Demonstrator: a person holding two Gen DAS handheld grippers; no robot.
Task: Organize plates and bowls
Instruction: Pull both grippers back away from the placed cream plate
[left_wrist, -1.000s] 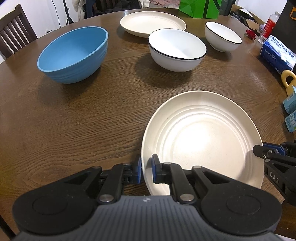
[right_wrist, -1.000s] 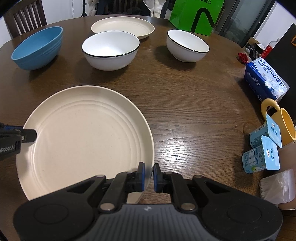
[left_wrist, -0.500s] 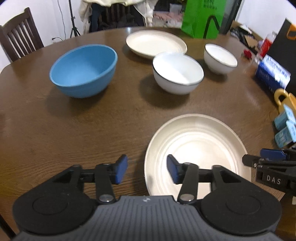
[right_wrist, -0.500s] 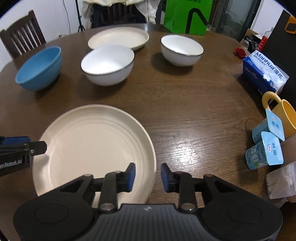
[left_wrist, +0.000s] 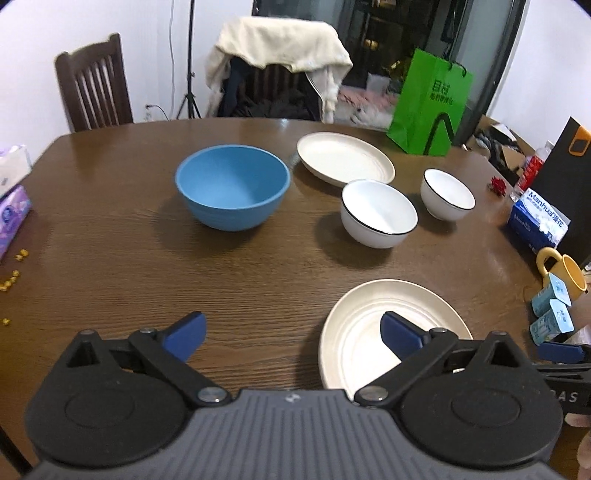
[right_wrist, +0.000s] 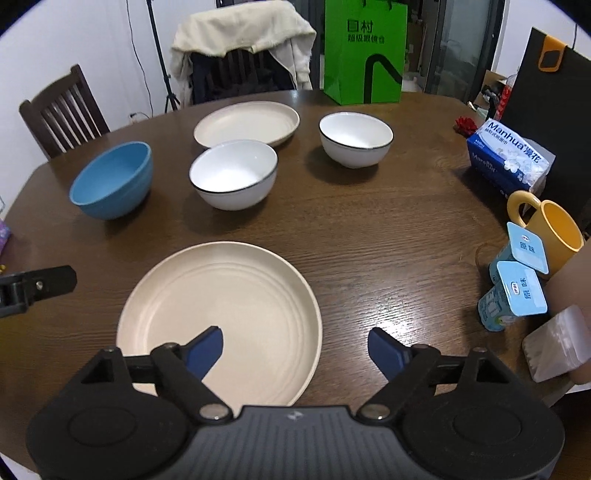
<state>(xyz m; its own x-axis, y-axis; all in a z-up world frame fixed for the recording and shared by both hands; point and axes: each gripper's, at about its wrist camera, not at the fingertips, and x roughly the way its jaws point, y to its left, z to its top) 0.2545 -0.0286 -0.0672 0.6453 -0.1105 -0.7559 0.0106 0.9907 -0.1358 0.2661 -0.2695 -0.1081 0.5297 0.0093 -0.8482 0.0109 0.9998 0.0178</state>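
- Fingers (left_wrist: 186, 334) of the left gripper (left_wrist: 291, 334) are seen spreading, nothing pinched.
- Fingers (right_wrist: 205, 349) of the right gripper (right_wrist: 295, 349) are likewise seen opening, empty, above the near plate (right_wrist: 236, 295).
- That plate is laid flat on the desk (right_wrist: 369, 229).
- Beyond it, the blue bowl (left_wrist: 232, 184), two white bowls and a second plate (left_wrist: 343, 157) are set.

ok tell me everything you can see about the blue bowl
The deep round blue bowl looks like matte plastic or bamboo fibre, with faint ridges around its outer wall. It stands upright and empty on the brown wooden table, apart from everything else. The cream plate at the far side lies beyond it to the right, and the larger black-rimmed white bowl sits further right. Nothing touches it.
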